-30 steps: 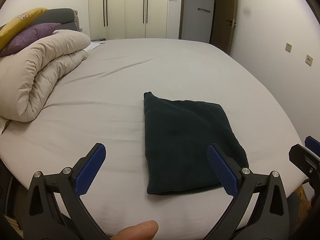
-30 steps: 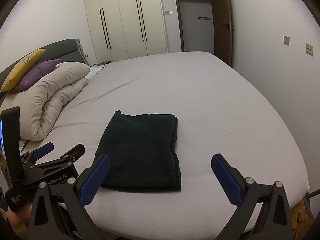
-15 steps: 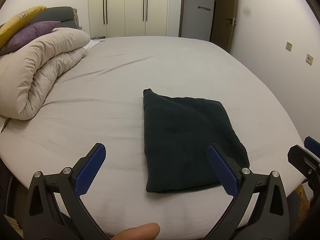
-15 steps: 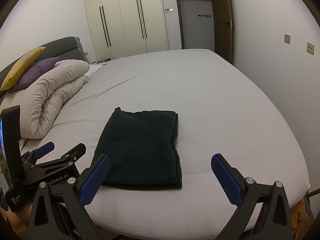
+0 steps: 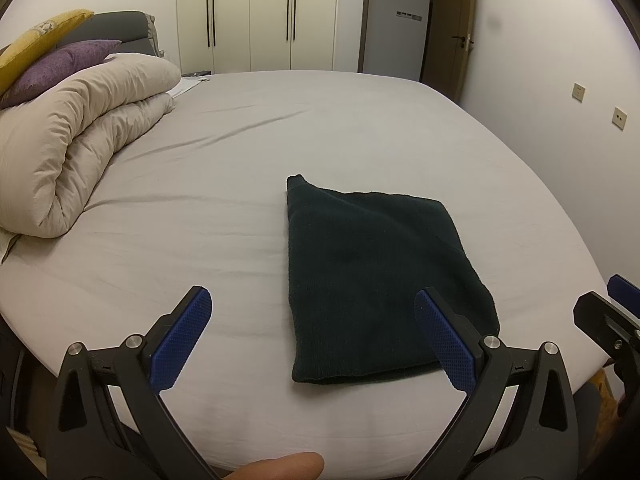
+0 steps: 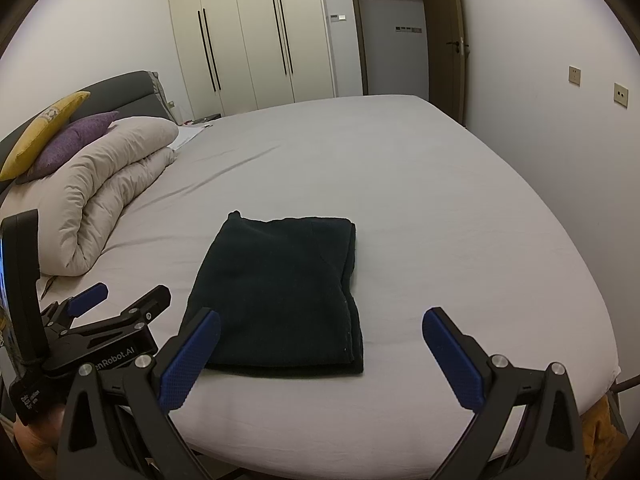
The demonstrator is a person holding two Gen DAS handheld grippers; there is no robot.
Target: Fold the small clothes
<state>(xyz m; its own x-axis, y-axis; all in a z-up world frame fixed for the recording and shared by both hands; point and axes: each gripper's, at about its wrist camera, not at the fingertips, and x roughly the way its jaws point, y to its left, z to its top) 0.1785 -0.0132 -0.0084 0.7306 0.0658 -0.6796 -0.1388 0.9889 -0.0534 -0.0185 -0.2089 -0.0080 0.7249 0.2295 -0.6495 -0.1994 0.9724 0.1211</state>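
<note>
the dark garment (image 6: 280, 292) lies folded flat near the bed's (image 6: 440, 208) front edge, so folding looks finished, though its layers are hard to read. left gripper (image 5: 312, 340) and right gripper (image 6: 320, 360) hover with fingers apart, holding nothing. a rolled duvet (image 5: 80, 152) sits well apart; nothing obstructs.

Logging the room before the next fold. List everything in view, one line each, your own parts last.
Folded garment: one, dark green, near edge of the bed.
Bed sheet: one, light grey.
Duvet: one, beige, rolled at the headboard end.
Cushions: purple and yellow, on the duvet.
Wardrobe: cream doors, far wall.
Door: brown, open.
Wall sockets: two, right wall.
Left gripper: open, empty.
Right gripper: open, empty.
</note>
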